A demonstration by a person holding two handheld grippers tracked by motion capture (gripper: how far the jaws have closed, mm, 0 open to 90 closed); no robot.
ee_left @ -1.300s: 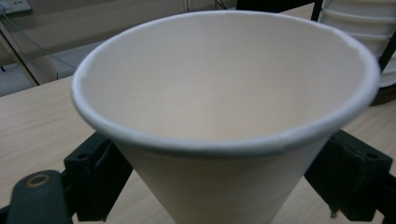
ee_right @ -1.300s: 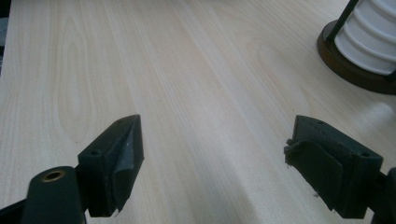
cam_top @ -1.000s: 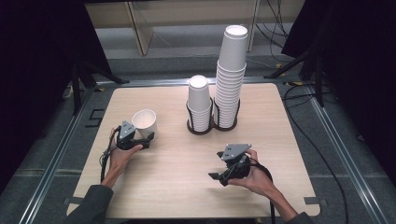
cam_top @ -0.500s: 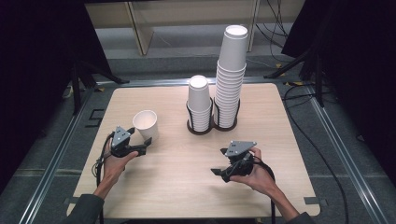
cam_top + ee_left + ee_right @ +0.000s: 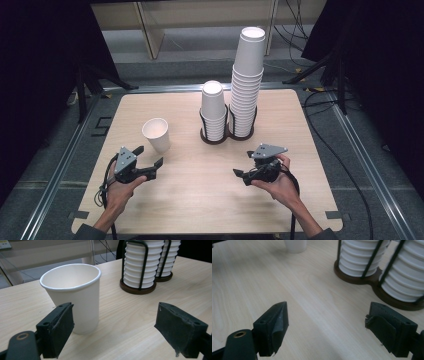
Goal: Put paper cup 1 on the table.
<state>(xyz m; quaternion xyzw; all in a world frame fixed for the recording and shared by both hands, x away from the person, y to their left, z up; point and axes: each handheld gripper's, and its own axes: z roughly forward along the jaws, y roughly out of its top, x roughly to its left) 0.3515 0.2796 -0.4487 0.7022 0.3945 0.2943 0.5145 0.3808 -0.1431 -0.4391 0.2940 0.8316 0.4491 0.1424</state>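
Left gripper [image 5: 149, 156] stands with its jaws wide apart and nothing between them. In the left gripper view [image 5: 117, 332] the gap frames bare surface [image 5: 200, 200].

Ahead of it, just off the tip of the left-hand jaw in that view, stands the single paper cup [image 5: 75, 297]. The cup is upright with its mouth up and does not touch either jaw. From the high view the cup [image 5: 156, 134] lies forward of this gripper and a little toward the table's middle, near it but clear of it.

The left hand is plainly the nearer. The right gripper [image 5: 241, 164] is well apart from the cup, also open and empty, and faces the wire holder [image 5: 227, 137] with its short stack [image 5: 213, 110] and tall stack [image 5: 247, 85] of cups.

A regrasp would, in my judgement, need a short forward reach with the jaws squared on the cup's vertical axis.

Against the frame a second earlier, the left gripper was up against the cup. It has since drawn back toward the person, and the cup stands free in about the same spot. The right gripper has barely shifted.
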